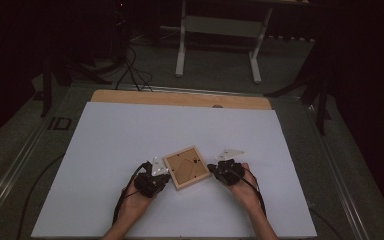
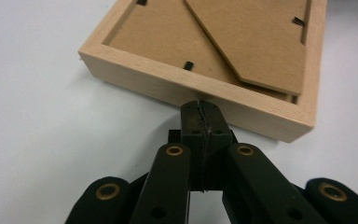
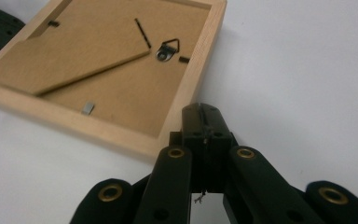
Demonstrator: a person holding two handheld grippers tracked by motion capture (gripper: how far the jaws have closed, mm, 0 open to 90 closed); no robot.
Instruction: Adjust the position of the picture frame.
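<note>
- The wooden picture frame (image 1: 186, 167) lies face down near the middle of the white tabletop (image 1: 110, 145), toward its near edge.
- The left gripper (image 2: 200, 108) and right gripper (image 3: 200, 112), both clenched on nothing, flank the frame, tips at its rim.
- This looks like positioning; next, the backing tabs (image 3: 88, 108) probably need careful prying.

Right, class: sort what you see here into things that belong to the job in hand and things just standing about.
In the job:
- square light-wood picture frame, lying back-up
- left gripper, shut
- right gripper, shut
- white table sheet

Standing about:
- white metal stand behind the table
- black cables on the floor
</note>
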